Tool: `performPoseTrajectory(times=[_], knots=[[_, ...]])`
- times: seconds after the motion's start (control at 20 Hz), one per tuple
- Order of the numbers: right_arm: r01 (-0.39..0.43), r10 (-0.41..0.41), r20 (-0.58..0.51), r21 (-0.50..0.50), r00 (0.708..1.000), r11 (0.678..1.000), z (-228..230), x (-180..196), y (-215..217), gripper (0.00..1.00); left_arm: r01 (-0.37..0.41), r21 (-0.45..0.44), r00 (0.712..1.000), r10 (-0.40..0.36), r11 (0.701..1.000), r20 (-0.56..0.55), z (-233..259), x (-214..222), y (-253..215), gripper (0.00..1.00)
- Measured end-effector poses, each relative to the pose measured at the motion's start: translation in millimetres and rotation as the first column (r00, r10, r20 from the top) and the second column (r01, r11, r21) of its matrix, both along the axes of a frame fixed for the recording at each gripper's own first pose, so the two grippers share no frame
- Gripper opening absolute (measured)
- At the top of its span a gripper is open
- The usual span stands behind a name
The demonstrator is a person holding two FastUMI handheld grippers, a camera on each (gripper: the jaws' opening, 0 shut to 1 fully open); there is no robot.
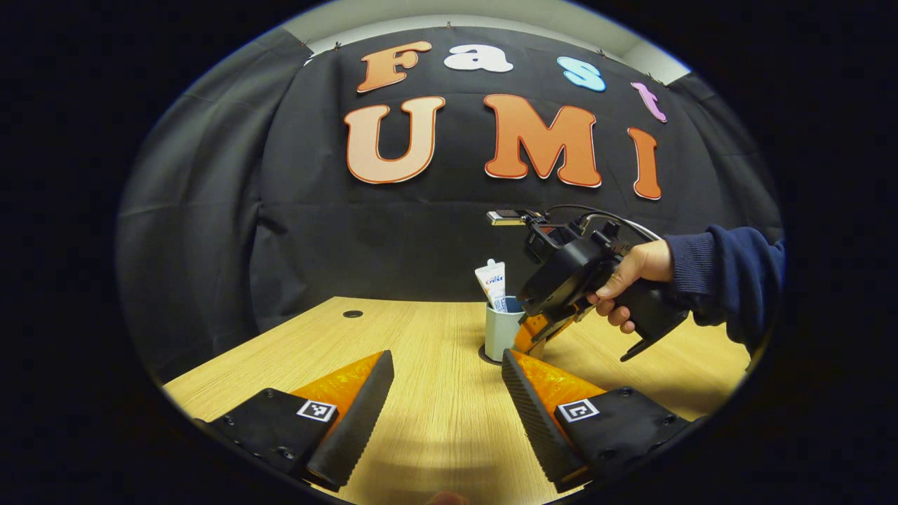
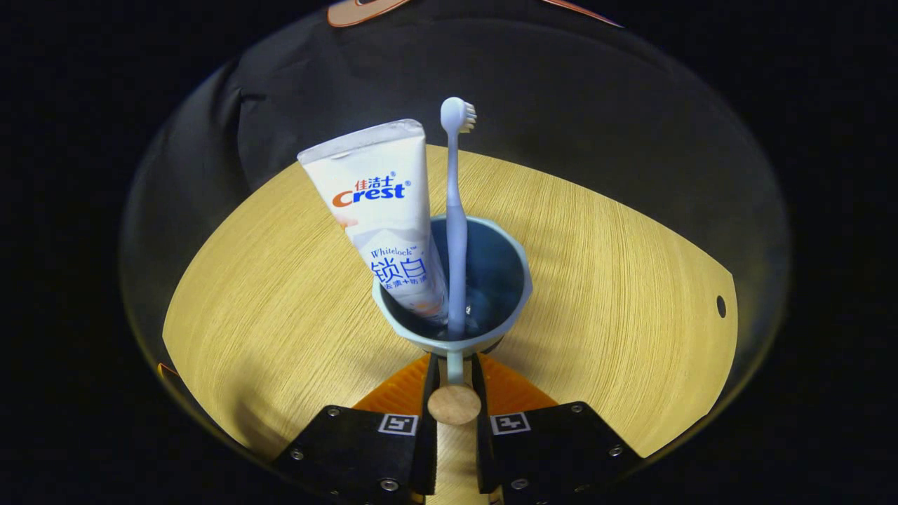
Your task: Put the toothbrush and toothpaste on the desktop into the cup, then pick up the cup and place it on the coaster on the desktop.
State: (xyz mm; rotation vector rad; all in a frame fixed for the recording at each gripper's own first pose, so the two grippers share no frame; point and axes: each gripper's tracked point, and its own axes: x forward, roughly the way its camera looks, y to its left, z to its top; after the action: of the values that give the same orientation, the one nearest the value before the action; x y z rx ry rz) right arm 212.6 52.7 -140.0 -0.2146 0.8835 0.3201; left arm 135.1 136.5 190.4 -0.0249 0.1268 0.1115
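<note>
A pale blue cup (image 2: 491, 280) holds a white toothpaste tube (image 2: 382, 210) and a pale blue toothbrush (image 2: 456, 210), brush head up. In the right gripper view my right gripper (image 2: 454, 366) is shut on the cup's thin handle, whose round wooden end (image 2: 454, 405) sits between the fingers. In the left gripper view the cup (image 1: 499, 333) stands on a dark coaster (image 1: 483, 355) on the desk, and the right gripper (image 1: 537, 338), held by a hand, meets it from the right. My left gripper (image 1: 446, 359) hovers open over the desk, short of the cup, holding nothing.
The wooden desk (image 1: 421, 337) runs back to the black cloth wall, with a small round cable hole (image 1: 353, 313) at its far left. A blue sleeve (image 1: 722, 280) reaches in from the right, above the desk.
</note>
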Motion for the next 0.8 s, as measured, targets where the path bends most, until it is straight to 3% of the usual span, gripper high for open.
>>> performPoseTrajectory(times=[0.4, 0.5, 0.55, 0.65, 0.75, 0.8], knots=[[-0.007, 0.005, 0.045, 0.028, 0.999, 1.000, 2.4, -0.6, 1.4, 0.26, 0.001, 0.012, 1.000, -0.001, 1.000, -0.009, -1.3, 1.0, -5.3, 0.99], [-0.014, 0.011, 0.075, 0.038, 0.997, 0.999, 10.0, -0.2, -4.0, 0.34, 0.003, 0.018, 1.000, -0.003, 1.000, -0.005, 2.3, 2.4, -8.5, 0.99], [-0.020, 0.015, 0.086, 0.052, 0.996, 0.998, 13.4, -3.1, -6.8, 0.47, 0.004, 0.024, 1.000, -0.004, 1.000, 0.000, 4.0, 3.9, -11.6, 0.99], [-0.032, 0.022, 0.111, 0.086, 0.994, 0.996, 20.3, -8.1, -12.1, 0.63, 0.009, 0.033, 1.000, -0.009, 0.999, 0.009, 9.4, 5.7, -19.9, 0.99], [-0.038, 0.022, 0.152, 0.105, 0.988, 0.994, 32.2, -15.4, -20.6, 0.74, 0.016, 0.041, 1.000, -0.017, 0.999, 0.023, 16.2, 7.6, -28.7, 0.99], [-0.038, 0.017, 0.176, 0.115, 0.984, 0.993, 39.9, -18.7, -27.6, 0.71, 0.020, 0.045, 0.999, -0.021, 0.999, 0.029, 20.3, 10.0, -32.5, 0.98]])
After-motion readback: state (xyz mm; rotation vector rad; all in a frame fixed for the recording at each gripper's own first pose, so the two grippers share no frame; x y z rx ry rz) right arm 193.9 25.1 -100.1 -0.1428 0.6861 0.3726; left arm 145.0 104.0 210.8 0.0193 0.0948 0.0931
